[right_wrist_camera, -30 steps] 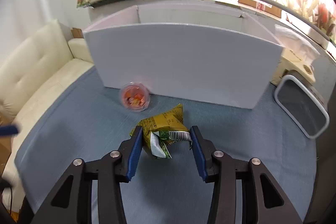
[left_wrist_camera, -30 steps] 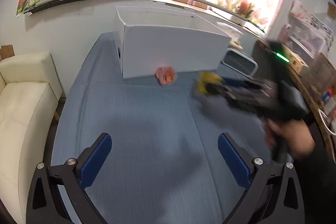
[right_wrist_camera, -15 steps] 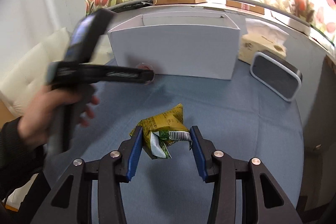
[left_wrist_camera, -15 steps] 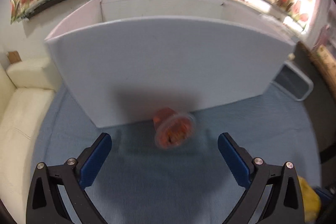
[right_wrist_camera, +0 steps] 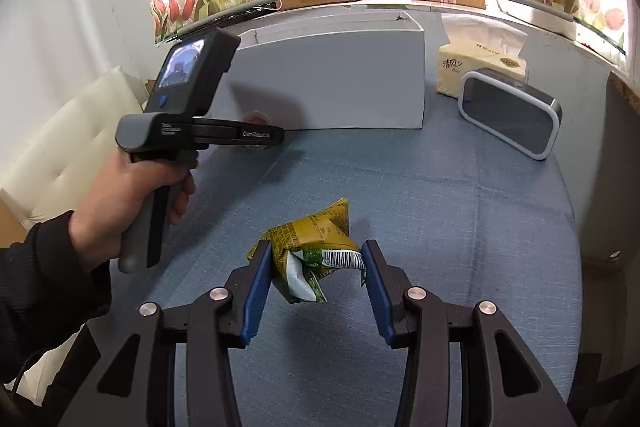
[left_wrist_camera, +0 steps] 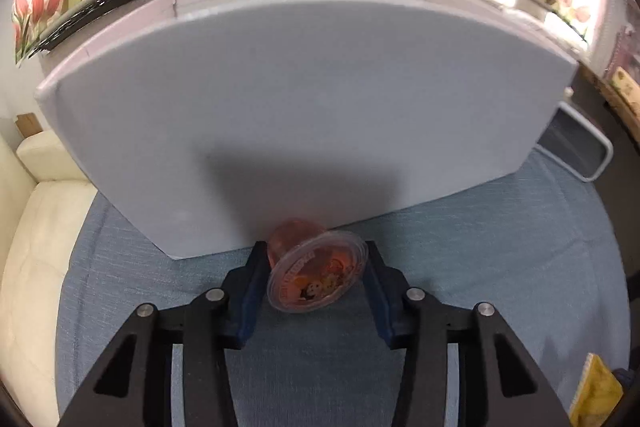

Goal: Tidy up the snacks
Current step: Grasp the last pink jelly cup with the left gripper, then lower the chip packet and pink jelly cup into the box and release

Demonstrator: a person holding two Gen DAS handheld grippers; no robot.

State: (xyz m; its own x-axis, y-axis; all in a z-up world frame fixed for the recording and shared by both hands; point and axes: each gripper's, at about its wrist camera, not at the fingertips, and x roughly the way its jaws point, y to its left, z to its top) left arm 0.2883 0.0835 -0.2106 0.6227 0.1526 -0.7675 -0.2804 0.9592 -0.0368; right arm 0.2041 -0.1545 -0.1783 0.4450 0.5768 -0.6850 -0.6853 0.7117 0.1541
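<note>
A clear jelly cup (left_wrist_camera: pixel 316 279) with orange filling lies tilted on the blue cloth, against the front wall of the white box (left_wrist_camera: pixel 304 107). My left gripper (left_wrist_camera: pixel 315 251) is closing; its blue pads press both sides of the cup's rim. In the right wrist view, the left gripper (right_wrist_camera: pixel 276 135) reaches to the foot of the white box (right_wrist_camera: pixel 340 79), held by a hand. My right gripper (right_wrist_camera: pixel 317 247) is shut on a crumpled yellow snack bag (right_wrist_camera: pixel 316 235), which hangs above the cloth. A corner of that yellow bag (left_wrist_camera: pixel 596 395) shows at the lower right of the left wrist view.
A tissue pack (right_wrist_camera: pixel 480 67) and a dark rounded device with a white rim (right_wrist_camera: pixel 508 115) stand right of the box. A cream sofa (right_wrist_camera: pixel 60 147) borders the blue-covered table (right_wrist_camera: pixel 440 195) on the left. A windowsill runs behind the box.
My left gripper moved forward to the jelly cup at the box and its wide-open jaws closed onto it. The right gripper drew back from the box, still holding the yellow bag.
</note>
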